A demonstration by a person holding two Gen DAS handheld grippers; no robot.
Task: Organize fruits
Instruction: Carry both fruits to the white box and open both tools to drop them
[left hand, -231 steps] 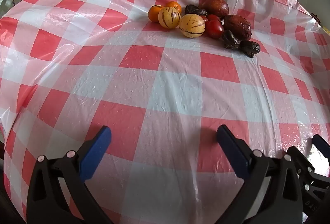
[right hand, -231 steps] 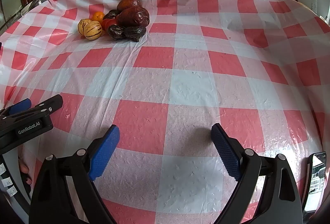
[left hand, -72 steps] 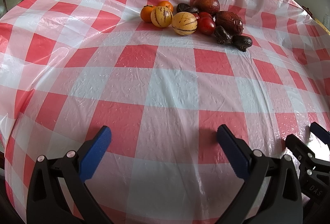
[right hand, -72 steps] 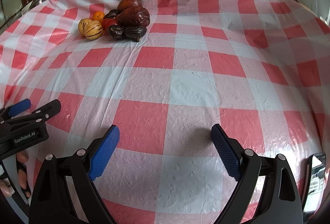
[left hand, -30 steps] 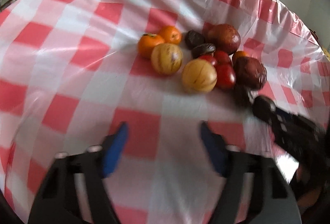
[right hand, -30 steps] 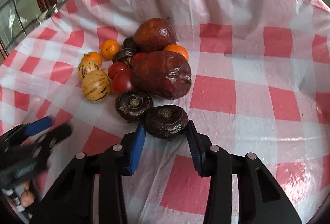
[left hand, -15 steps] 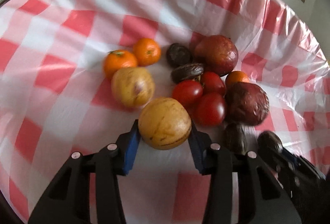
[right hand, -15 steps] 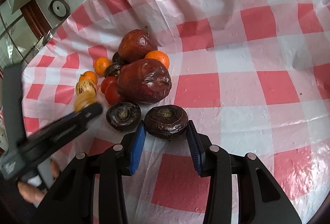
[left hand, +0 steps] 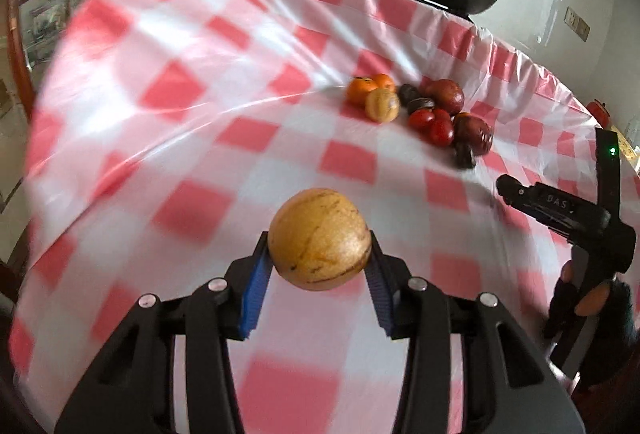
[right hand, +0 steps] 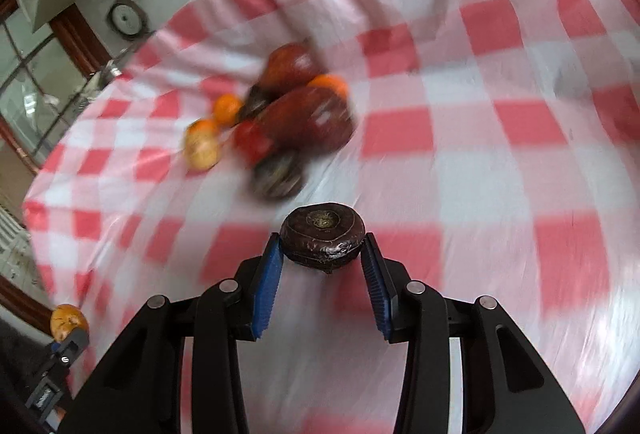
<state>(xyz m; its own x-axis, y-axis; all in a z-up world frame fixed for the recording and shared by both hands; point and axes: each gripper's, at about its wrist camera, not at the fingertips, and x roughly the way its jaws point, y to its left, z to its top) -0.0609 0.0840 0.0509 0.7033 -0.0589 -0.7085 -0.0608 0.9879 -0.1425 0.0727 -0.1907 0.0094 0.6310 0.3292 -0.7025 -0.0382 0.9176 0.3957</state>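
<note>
1. While both views are smeared with blur, the held things stay sharp: the left gripper point(left hand: 318, 274) is clamped on a melon point(left hand: 319, 244), a smooth, matte, tan-yellow ball with thin dark streaks, low in the middle of the left view.
2. The right gripper point(right hand: 322, 266) is clamped on a dark fruit point(right hand: 322, 234), a flattened, wrinkled, glossy purple-brown disc, low in the middle of the right view.
3. Blue ribbed pads point(left hand: 256, 284) press each fruit from both sides.
4. The cloth point(left hand: 200, 138) is shiny red-and-white checked plastic, creased along its far edge.
5. The melon is nearly round, so no long axis can be told; its streaks run roughly top to bottom.
6. The dark fruit's long axis lies across the jaws, and its ringed stem scar faces up and toward the camera.
7. The pile point(left hand: 420, 114) of oranges, tomatoes, one striped melon and dark fruits sits upper right in the left view, upper left in the right view.
8. Half a second ago both fruits lay against the pile; now both are clear of it, with bare cloth between, and the pile looks smaller and farther off in the left view.
9. A second ago the left jaws stood apart and empty.
</note>
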